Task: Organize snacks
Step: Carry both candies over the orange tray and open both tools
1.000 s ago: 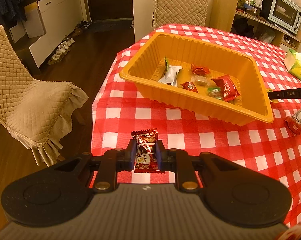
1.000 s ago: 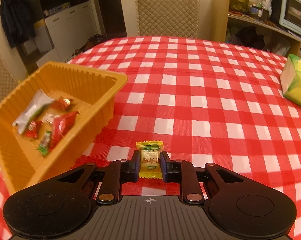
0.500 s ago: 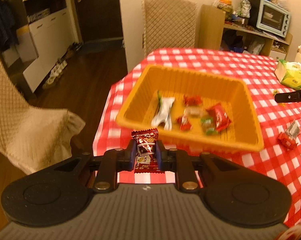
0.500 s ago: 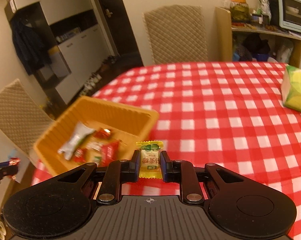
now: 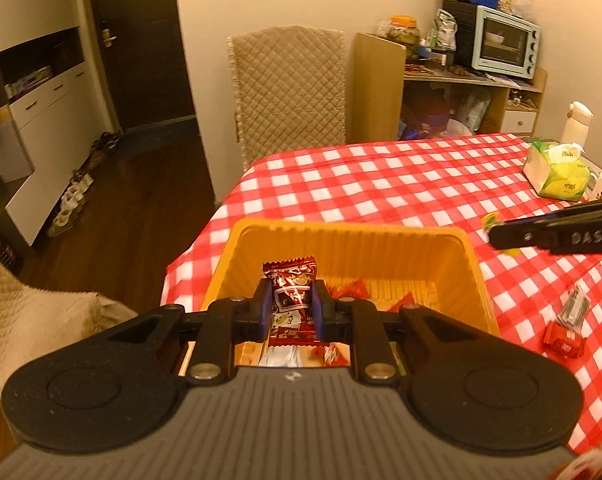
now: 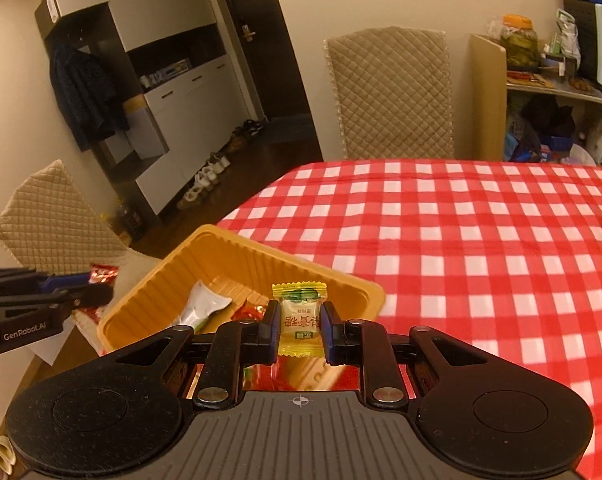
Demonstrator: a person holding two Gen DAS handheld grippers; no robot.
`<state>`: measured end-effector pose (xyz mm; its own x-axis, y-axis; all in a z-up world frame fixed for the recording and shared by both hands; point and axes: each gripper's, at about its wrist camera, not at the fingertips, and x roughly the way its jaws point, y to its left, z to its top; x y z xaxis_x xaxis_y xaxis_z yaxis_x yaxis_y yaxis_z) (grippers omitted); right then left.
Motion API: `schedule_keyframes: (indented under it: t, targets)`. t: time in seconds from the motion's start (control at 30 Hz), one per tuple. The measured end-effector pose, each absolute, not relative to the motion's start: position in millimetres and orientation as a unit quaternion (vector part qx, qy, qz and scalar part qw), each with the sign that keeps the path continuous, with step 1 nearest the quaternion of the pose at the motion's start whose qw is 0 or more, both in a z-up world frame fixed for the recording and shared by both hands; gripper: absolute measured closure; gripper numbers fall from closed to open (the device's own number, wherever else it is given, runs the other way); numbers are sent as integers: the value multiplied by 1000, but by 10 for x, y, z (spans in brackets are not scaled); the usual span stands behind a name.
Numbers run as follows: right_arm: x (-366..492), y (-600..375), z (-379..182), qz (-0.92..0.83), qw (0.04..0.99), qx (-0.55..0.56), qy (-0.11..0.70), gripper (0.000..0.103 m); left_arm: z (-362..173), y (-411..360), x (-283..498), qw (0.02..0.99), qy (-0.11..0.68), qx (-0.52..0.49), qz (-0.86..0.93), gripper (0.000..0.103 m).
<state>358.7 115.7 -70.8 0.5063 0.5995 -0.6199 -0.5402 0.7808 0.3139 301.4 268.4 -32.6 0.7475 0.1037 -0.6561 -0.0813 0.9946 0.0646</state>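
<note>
While both sit above the orange tray (image 5: 477, 272), left gripper (image 5: 291, 312) jaws clamp a red candy (image 5: 291, 300), right gripper (image 6: 301, 330) jaws clamp a yellow candy (image 6: 301, 320).

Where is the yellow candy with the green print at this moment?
In the right wrist view, the yellow candy is clamped between the fingers of the right gripper, in front of the orange tray, which sits at the left edge of the checkered table.

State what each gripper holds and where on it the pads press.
Left gripper: red foil snack packet, clamped across its middle. Right gripper: yellow-wrapped candy, clamped by its two side edges.
</note>
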Motion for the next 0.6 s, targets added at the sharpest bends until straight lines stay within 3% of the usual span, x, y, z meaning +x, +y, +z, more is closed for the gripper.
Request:
schedule_keyframes:
  t: [0.6]
  targets:
    - [3998, 1603, -1254, 297, 850, 31, 433, 82, -660, 2740, 3532, 920, 391, 19, 23, 84]
